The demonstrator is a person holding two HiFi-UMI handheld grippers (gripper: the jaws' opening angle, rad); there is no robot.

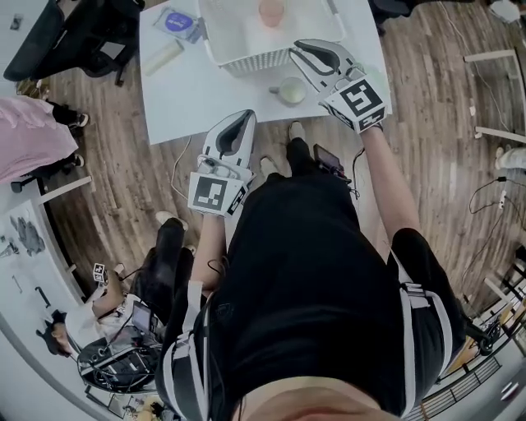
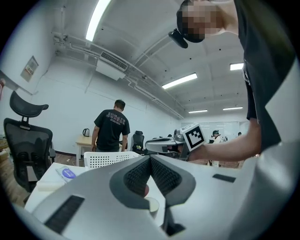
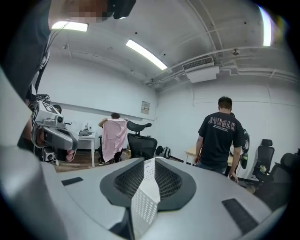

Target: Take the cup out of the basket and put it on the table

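Two cups: a small pink cup (image 1: 271, 11) stands inside the one white perforated basket (image 1: 246, 59), top centre; a pale green cup (image 1: 291, 90) sits on the white table (image 1: 177, 90) just below it. In its own view the right gripper (image 1: 296, 49) is narrowly parted, basket mesh showing between; the left gripper (image 1: 246, 115) is closed, empty
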